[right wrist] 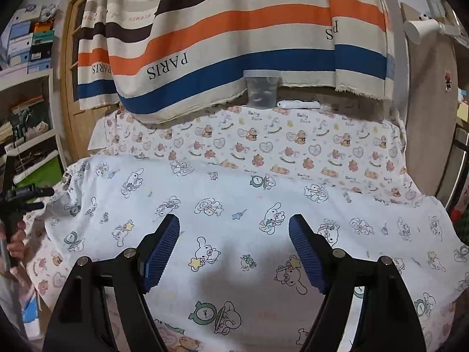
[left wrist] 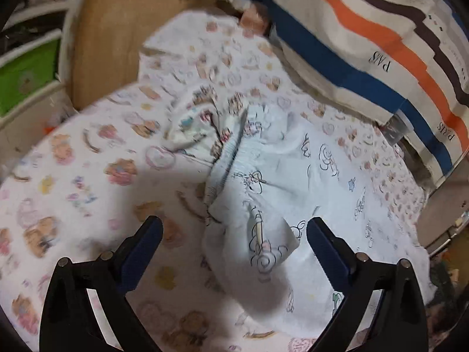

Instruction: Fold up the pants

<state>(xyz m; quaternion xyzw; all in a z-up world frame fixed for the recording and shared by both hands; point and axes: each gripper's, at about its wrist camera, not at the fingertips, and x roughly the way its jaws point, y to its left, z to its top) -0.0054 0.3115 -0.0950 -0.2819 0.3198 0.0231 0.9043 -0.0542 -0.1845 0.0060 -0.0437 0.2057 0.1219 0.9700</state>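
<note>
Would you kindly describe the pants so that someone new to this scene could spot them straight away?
Start at the big striped cloth hanging at the back, then drop to the bed sheet printed with brown bears and hearts. The pants lie spread on that sheet, nearer the camera. Their fabric is paler, bluish white, with outlined long-eared rabbits rather than coloured bears.

You had a bear-and-heart printed sheet covering the counter. Behind it hung a striped cloth in cream, orange, blue and brown, lettered PARIS. At its lower edge stood a clear plastic container, with a white oblong object lying just beside it. To your left stood a wooden door and shelves holding boxes; to your right, a white lamp head.
</note>
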